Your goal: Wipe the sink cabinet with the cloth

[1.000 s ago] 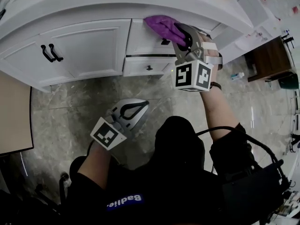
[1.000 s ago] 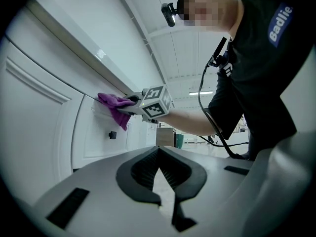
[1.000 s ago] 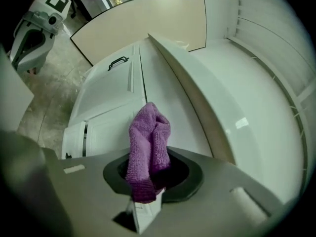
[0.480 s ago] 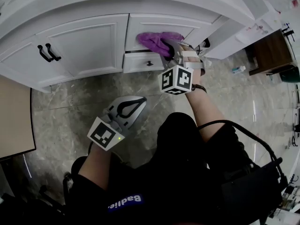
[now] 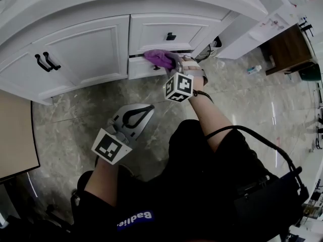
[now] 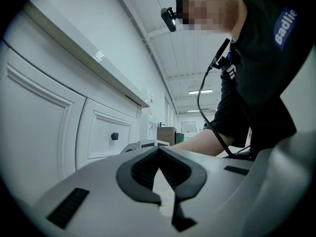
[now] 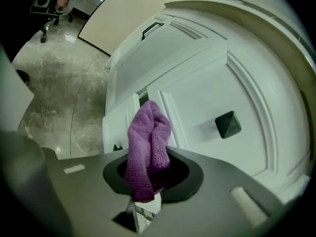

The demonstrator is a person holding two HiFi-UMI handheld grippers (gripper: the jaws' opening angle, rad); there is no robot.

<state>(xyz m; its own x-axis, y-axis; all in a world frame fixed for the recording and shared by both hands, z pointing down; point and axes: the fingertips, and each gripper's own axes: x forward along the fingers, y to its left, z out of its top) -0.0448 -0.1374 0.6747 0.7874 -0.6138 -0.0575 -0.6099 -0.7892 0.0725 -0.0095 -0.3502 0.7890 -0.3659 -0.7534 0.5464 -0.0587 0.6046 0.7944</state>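
Your right gripper point(image 7: 148, 181) pinches the cloth point(image 7: 148, 142) in its fingers, bunched beyond them against the cabinet point(image 7: 207, 83). Left gripper point(image 6: 159, 154): fingers pressed together, empty.

The lower end of the cloth point(image 7: 148, 147) hides inside the right tongs point(image 7: 147, 184); the top edge crops the sink cabinet point(image 5: 86, 49).

The white sink cabinet point(image 5: 86, 49) is being supported by the grey marbled surface point(image 5: 65, 110); a small bottle point(image 5: 254, 69) is being carried farther right.
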